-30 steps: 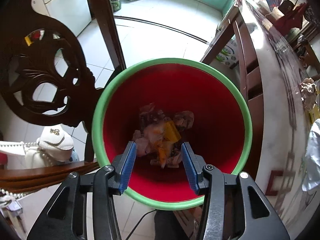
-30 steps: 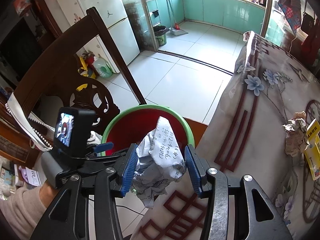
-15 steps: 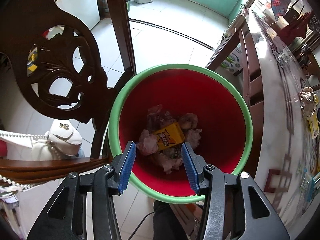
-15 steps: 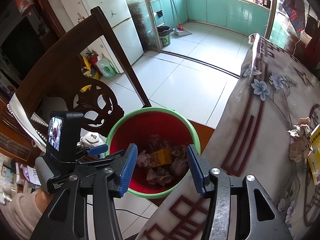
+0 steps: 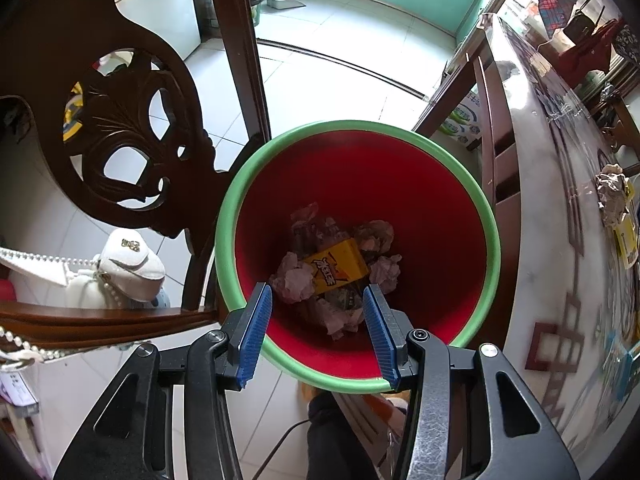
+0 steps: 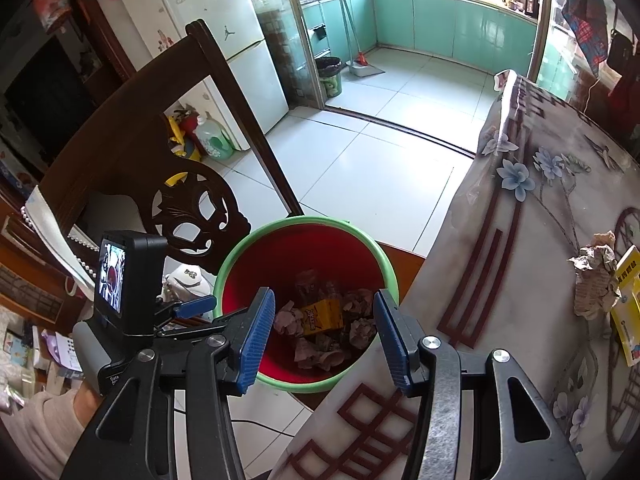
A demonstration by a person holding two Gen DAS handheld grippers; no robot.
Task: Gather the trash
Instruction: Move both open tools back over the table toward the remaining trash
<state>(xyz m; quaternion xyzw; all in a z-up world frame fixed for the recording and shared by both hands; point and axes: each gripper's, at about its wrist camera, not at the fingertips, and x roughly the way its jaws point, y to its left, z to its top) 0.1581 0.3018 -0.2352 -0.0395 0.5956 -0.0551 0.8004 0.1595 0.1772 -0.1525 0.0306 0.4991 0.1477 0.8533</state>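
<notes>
red plastic fills the middle of both views: the bin [image 5: 432,208] with its green rim stands on the floor, between the dark carved chair [image 5: 132,152] at the left of the frame and the table [image 6: 520,280] at the right. crumpled paper balls [image 5: 294,280] and a yellow wrapper [image 5: 336,266] lie at its bottom. my left gripper [image 5: 318,330] hangs over the bin, jaws parted, holding nothing. my right gripper [image 6: 324,334] does the same, blue pads apart and bare. one more crumpled paper [image 6: 596,280] sits on the table at the right edge, touching a yellow packet [image 6: 628,304].
</notes>
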